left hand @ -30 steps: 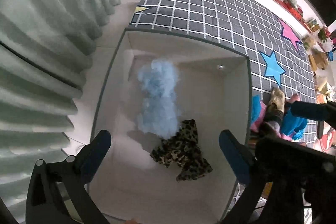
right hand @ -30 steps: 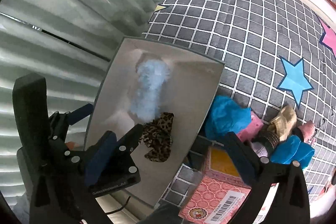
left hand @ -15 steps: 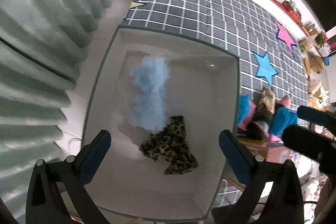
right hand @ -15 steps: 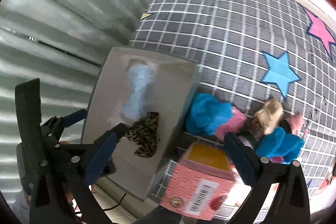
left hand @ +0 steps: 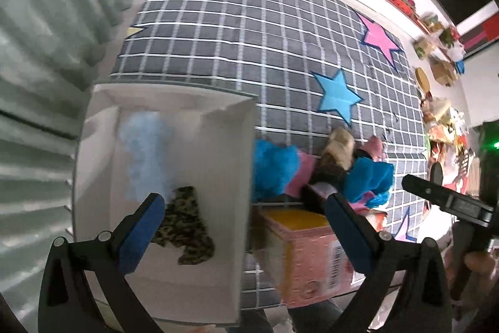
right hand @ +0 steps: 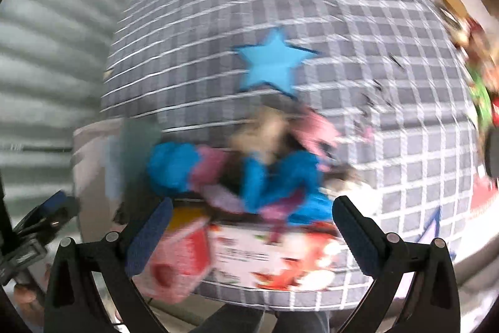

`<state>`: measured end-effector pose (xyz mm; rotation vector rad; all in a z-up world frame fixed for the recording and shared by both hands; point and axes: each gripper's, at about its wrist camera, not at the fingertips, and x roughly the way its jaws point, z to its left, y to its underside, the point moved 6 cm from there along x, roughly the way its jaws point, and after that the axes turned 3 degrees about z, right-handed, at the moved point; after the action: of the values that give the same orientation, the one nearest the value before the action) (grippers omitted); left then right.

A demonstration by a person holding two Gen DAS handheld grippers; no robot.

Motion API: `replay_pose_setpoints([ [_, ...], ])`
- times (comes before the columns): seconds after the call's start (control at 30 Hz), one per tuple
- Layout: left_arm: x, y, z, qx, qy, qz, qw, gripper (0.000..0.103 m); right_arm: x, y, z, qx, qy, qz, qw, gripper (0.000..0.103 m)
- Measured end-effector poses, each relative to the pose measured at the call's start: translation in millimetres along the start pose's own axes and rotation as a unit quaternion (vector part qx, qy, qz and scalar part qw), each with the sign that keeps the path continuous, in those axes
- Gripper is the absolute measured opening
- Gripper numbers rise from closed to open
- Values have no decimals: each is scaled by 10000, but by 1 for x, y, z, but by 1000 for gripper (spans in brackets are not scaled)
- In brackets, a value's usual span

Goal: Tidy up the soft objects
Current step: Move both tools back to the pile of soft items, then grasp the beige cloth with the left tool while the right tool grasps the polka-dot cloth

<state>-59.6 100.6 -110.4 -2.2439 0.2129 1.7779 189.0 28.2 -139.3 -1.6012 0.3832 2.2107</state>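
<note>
Soft objects lie heaped on the checked rug, just past the spread, empty fingers of the left gripper and right gripper. Beside the heap, the white bin holds a pale blue fluffy piece and a leopard-print piece, with a pink box nearer.

— What can you see?
— A blurry pile of soft things on the checked rug, near its front edge. Some are blue, some pink, one tan.
— And the right gripper?
— Its jaws are wide apart, above a pink box.
— Anything else?
— A blue star behind the pile.
</note>
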Motion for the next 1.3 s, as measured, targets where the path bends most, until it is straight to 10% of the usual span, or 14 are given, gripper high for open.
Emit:
replay_pose_setpoints([
  [0.73, 73, -11, -172, 1315, -512, 811, 9867, 103, 50, 43, -152, 1129, 148, 669, 9912, 103],
  [1.0, 118, -60, -158, 1049, -1171, 1019, 9823, 103, 44, 43, -187, 1376, -8, 574, 9888, 103],
  [1.3, 188, -62, -157, 1495, -902, 2074, 9625, 103, 47, 39, -193, 1395, -341, 622, 9877, 103],
])
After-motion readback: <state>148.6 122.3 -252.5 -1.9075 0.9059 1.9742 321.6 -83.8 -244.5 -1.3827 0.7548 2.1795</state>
